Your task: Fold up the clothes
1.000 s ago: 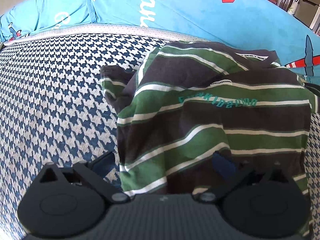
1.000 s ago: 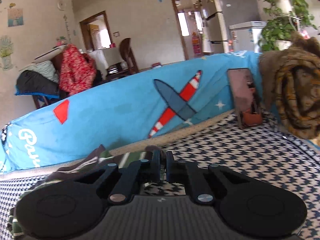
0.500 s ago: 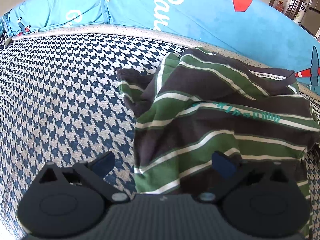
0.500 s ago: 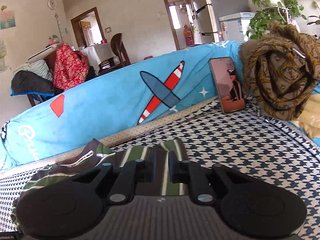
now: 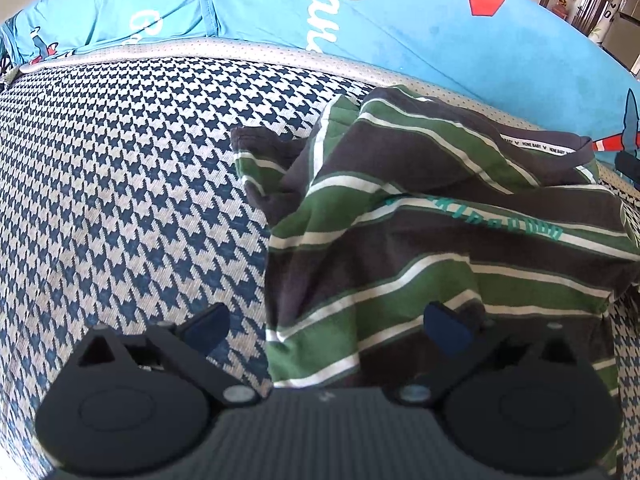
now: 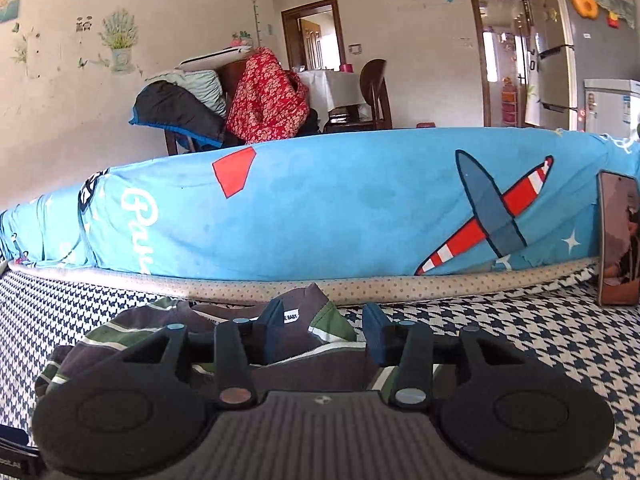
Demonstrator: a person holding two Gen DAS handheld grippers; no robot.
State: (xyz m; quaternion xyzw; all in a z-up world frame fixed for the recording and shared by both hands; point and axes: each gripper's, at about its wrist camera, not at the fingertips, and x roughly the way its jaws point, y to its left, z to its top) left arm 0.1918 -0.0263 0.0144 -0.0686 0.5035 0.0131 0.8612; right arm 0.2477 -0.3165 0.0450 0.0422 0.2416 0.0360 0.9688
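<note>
A shirt [image 5: 440,240] with dark brown, green and white stripes lies crumpled on the houndstooth seat [image 5: 120,200]. My left gripper [image 5: 326,328] hovers over the shirt's near hem, wide open, with the hem's corner lying below the gap and neither pad touching it. In the right wrist view the shirt's neck end [image 6: 304,320], with its label tape, rests on the seat. My right gripper [image 6: 325,334] sits low over it with its jaws opening. The cloth lies between the blue pads [image 6: 274,330], but they do not press on it.
A blue cushion [image 6: 340,208] printed with a red and white plane runs along the back of the seat. A phone [image 6: 618,240] leans against it at the right. Behind stand chairs piled with clothes [image 6: 264,100], a table and a fridge [image 6: 560,40].
The right gripper's jaws went from shut on the shirt to apart, and its view swung left. The shirt's neck end sank onto the seat. The left gripper stayed open.
</note>
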